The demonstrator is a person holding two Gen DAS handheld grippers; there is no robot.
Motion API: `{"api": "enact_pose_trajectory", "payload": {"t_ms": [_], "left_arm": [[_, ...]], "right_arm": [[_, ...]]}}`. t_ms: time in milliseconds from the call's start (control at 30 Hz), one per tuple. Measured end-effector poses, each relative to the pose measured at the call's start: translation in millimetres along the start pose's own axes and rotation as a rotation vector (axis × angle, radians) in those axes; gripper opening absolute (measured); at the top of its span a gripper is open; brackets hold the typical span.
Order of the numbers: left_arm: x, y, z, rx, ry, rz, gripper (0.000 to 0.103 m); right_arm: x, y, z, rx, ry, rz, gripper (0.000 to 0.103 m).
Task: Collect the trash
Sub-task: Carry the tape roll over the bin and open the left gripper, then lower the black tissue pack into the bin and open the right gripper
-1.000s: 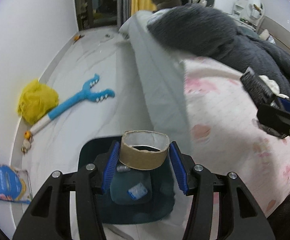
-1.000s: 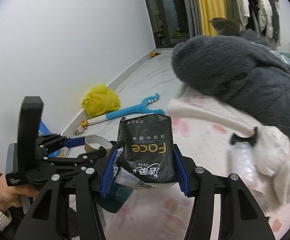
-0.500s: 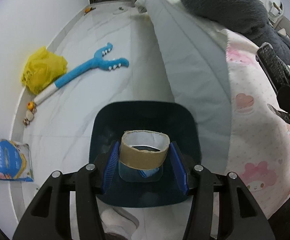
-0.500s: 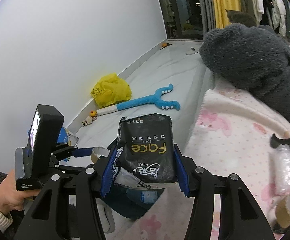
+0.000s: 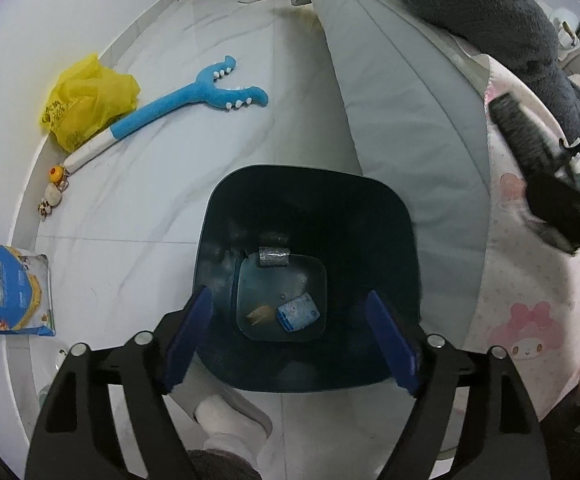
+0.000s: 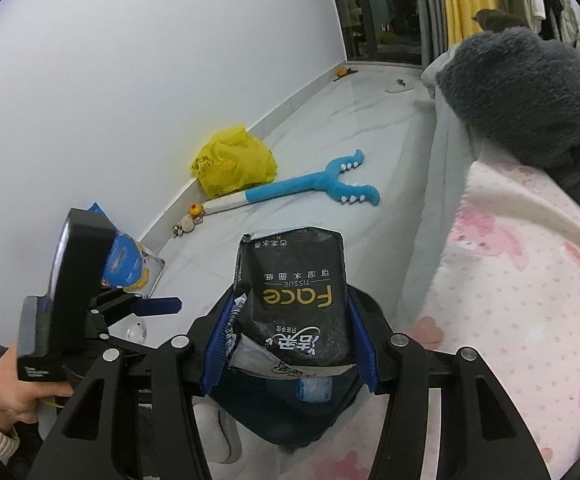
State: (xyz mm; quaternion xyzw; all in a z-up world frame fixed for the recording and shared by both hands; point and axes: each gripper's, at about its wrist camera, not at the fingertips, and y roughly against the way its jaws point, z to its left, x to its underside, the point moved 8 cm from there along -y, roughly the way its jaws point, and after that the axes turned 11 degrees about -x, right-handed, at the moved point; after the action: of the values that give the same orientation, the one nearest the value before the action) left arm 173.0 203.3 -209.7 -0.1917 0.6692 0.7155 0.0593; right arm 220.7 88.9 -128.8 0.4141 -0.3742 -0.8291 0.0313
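Blue pads on the left gripper (image 5: 290, 338) stand wide apart and are opening, with nothing between them; it hangs directly above the dark bin (image 5: 404, 236) on the pale floor (image 5: 298, 92). At the bin's bottom lie a blue wrapper (image 5: 299, 312), a small brownish scrap and a grey roll-shaped piece (image 5: 274, 257).

The right gripper (image 6: 288, 346) is clamped on the black tissue pack (image 6: 296, 292), 1 pad pressing each long side. The pack's long axis runs along the fingers, away from the camera, its far end tilted up toward the floor beyond; its torn near end gapes toward the camera, with white lining showing. It sits above the near edge of the bin, beside the pink bedspread (image 6: 530, 320).

Risks, as I judge them: the pack looks soft and nearly empty, so it could slip or fold in the pads. It seems to overhang the bin's rim on the far side, so letting go too early could send it onto the floor or the bedspread. The 2 grippers are close together over 1 opening, and the left one could block the drop or get knocked.
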Motion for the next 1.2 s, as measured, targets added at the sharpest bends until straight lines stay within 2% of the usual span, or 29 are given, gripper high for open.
{"api": "enact_pose_trajectory", "payload": {"t_ms": [300,533,700,1000,1200], "left_arm": [[-4.0,21.3,12.8,-0.056,-0.025,-0.095,0.094],[-8.7,40.7,18.7,-0.03,-0.021,-0.149,0.094],[-12.6,59.1,27.3,-0.023,-0.011,-0.216,0.094],[-12.6,86.6,36.0,-0.039,-0.038,-0.308,0.097],[-12.4,102.0,46.8,0.014,0.001,-0.34,0.098]], "right_arm": [[6.1,-31.1,6.2,0.011,-0.006,0.057,0.054],[17.2,-53.0,4.1,0.034,-0.025,0.112,0.054],[24.6,-67.7,-1.3,0.048,-0.054,0.15,0.054],[38.9,-98.5,-1.7,0.051,-0.088,0.221,0.054],[49.5,-116.9,2.0,0.059,-0.089,0.267,0.054]]}}
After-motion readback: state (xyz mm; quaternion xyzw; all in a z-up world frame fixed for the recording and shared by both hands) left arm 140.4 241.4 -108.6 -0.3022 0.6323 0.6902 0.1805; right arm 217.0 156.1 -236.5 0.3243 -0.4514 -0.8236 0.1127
